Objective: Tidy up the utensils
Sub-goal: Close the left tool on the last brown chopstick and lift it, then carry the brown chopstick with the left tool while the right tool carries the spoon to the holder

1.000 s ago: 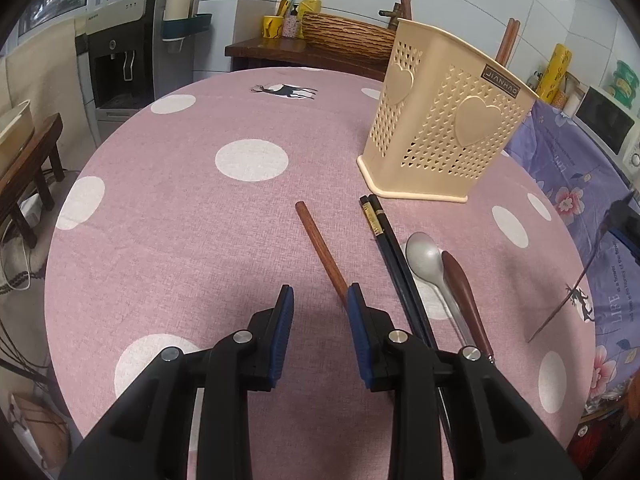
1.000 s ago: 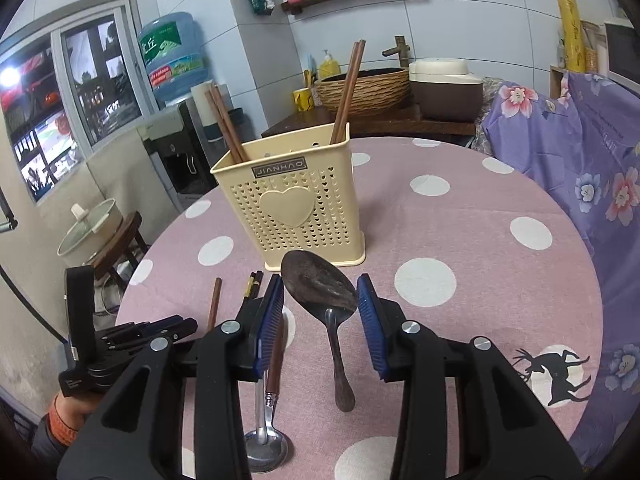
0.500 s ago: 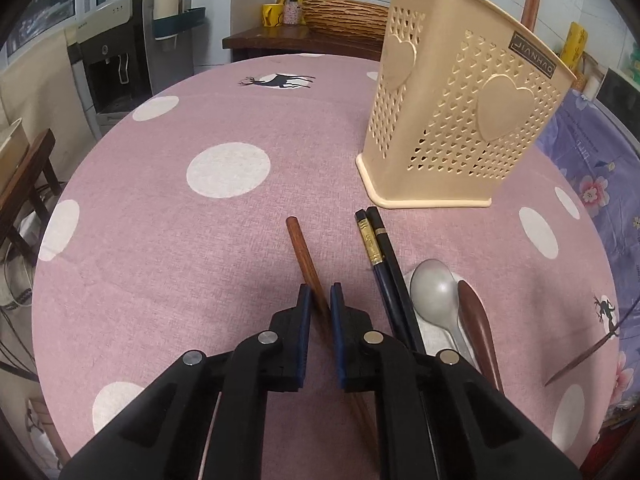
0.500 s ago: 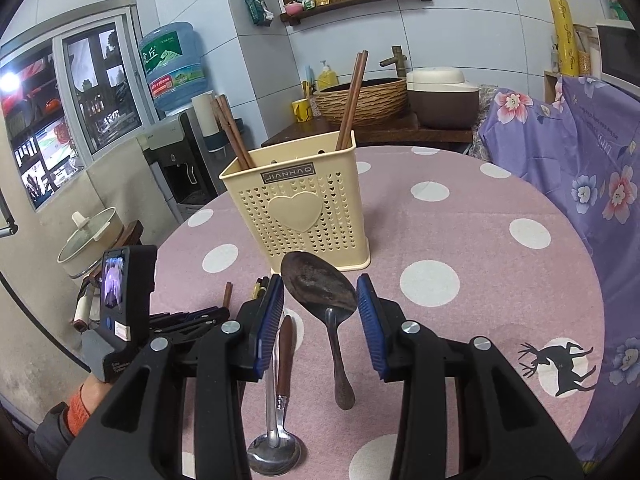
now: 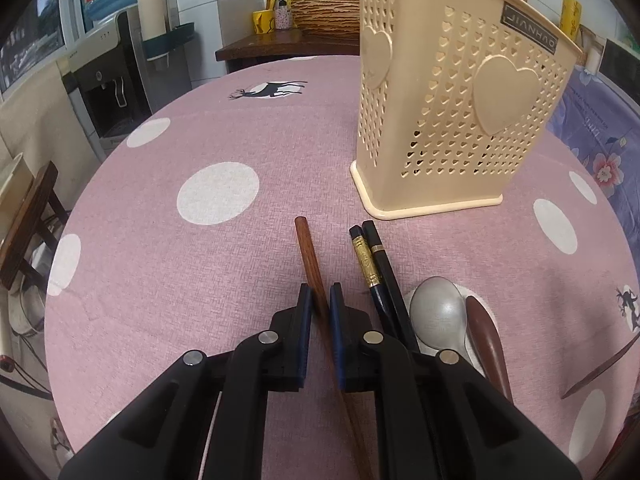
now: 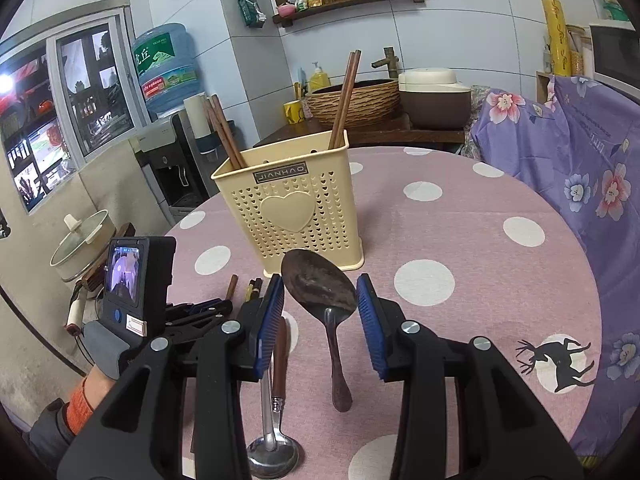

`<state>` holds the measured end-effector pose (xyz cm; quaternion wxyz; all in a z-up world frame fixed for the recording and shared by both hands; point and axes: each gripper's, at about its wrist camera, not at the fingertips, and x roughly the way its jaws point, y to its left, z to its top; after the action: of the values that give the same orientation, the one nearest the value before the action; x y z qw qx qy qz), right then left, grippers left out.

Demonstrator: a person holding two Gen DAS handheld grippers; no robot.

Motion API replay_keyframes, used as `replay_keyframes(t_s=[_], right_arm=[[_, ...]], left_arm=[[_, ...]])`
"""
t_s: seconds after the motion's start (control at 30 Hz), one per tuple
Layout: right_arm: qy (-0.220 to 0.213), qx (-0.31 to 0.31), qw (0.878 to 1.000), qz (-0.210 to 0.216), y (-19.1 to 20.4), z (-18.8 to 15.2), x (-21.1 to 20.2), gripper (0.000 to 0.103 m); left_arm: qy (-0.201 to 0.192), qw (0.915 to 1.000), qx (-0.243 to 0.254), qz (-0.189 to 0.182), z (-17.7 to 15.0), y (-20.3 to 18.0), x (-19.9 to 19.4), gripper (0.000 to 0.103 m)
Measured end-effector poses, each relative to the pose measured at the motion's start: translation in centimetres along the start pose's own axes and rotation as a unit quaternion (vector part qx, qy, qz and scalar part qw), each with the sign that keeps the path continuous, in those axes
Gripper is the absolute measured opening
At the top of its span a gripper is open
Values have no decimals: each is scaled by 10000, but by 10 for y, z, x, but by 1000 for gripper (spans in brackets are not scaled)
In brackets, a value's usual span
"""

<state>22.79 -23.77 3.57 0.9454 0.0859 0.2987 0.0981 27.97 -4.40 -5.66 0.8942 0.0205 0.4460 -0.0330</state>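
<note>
I am squeezing my left claw onto the brown wooden chopstick lying on the pink dotted counter; the pads are pressing it from both sides, and its far tip is pointing toward the cream utensil holder. It is still lying flat on the cloth, so I am judging this pick as gripped but not yet lifted.

Just beside it, on the right, the pair of black chopsticks are lying side by side, and next to them the steel spoon and the dark brown spoon are waiting too.

My right claw is hovering with its jaws apart, clamping nothing. The big dark ladle-spoon is lying on the counter between the fingers, and I am seeing clear gaps on both sides, so no grip there.

As for progress: brown chopsticks are already standing in the holder, at both of its ends, so some sorting is done. What I am counting as left: this wooden chopstick, the black pair, the steel spoon, the brown spoon and the dark ladle-spoon. By my reckoning I am somewhere in the early-to-middle stretch, with most of the loose pieces still out on the cloth.
</note>
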Motion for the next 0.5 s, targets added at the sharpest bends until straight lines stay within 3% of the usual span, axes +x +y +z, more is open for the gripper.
replay_keyframes(t_s=[0.33,0.5], right_arm=[[-39,59,10000,-13,-2,-1,-1,38],[-70,102,9999,19,-5,-3,-2,38]], left_arm=[[-109,9999,-53,-74,2,0,-1,8],[-516,9978,-254,-336,10,12,-25,8]])
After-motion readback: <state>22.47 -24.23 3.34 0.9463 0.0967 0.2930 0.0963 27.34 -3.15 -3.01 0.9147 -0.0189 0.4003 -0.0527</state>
